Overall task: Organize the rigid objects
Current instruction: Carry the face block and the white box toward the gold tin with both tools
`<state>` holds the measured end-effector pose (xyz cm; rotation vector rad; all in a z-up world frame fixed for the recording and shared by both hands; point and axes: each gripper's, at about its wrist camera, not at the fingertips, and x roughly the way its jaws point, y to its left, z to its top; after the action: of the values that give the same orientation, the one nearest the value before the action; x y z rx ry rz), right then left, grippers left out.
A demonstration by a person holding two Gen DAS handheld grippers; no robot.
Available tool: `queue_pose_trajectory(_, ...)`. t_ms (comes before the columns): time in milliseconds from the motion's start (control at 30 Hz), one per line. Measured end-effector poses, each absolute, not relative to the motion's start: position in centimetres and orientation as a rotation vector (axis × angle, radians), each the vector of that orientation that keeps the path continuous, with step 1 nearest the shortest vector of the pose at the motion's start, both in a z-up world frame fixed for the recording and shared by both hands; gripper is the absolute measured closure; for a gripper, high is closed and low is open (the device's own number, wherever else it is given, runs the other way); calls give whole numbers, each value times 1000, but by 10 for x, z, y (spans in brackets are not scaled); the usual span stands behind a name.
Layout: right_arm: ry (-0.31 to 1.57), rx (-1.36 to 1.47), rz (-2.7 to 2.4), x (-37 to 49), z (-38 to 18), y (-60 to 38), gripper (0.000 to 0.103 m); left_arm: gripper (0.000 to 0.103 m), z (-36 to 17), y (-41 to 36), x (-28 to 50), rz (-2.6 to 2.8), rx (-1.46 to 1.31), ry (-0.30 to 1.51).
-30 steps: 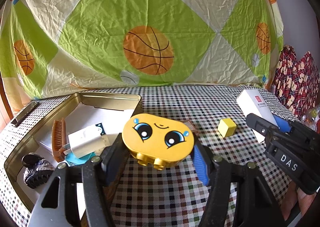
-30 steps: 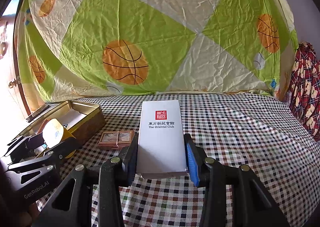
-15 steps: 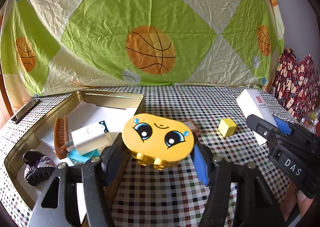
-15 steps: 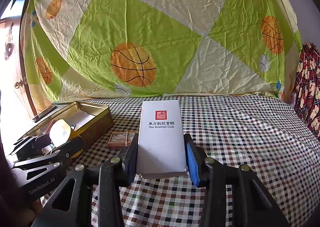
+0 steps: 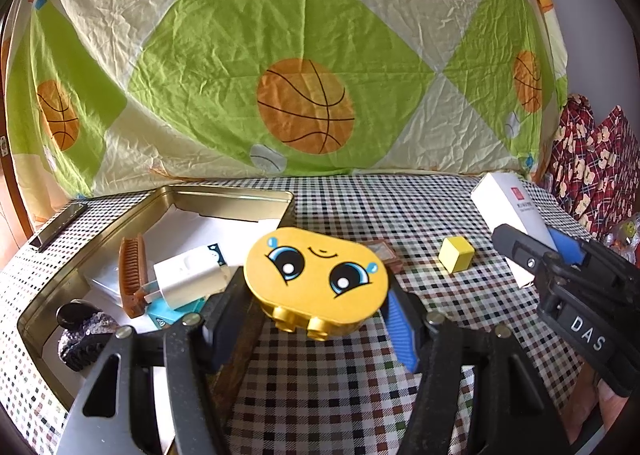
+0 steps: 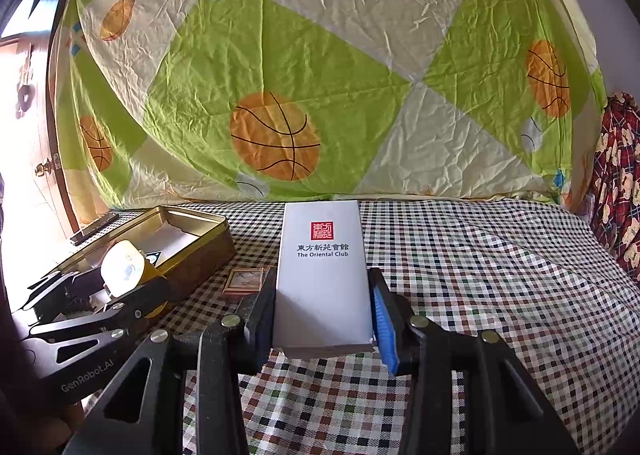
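- Yellow face toy [image 5: 316,279] clamped in left hand-held gripper [image 5: 316,303], beside gold tin [image 5: 224,195]: lift over rim, release low.
- White box [image 6: 322,275] gripped by right hand-held gripper [image 6: 322,319] above checked surface [image 6: 480,275]; keep level, wait clear.

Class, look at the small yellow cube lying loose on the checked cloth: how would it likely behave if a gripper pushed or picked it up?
The yellow cube looks rigid with flat faces, so it would probably slide, not roll. It seems light for its size. The checked cloth may drag on it, so a push could tip it.
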<state>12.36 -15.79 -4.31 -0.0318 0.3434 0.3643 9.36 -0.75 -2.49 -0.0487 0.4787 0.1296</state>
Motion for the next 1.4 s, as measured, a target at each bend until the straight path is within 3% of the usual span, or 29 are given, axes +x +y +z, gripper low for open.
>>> queue_pose_trajectory(1400, 257, -94, 524, 90, -40, -134, 58, 40, -18, 14, 55, 211, -81, 372)
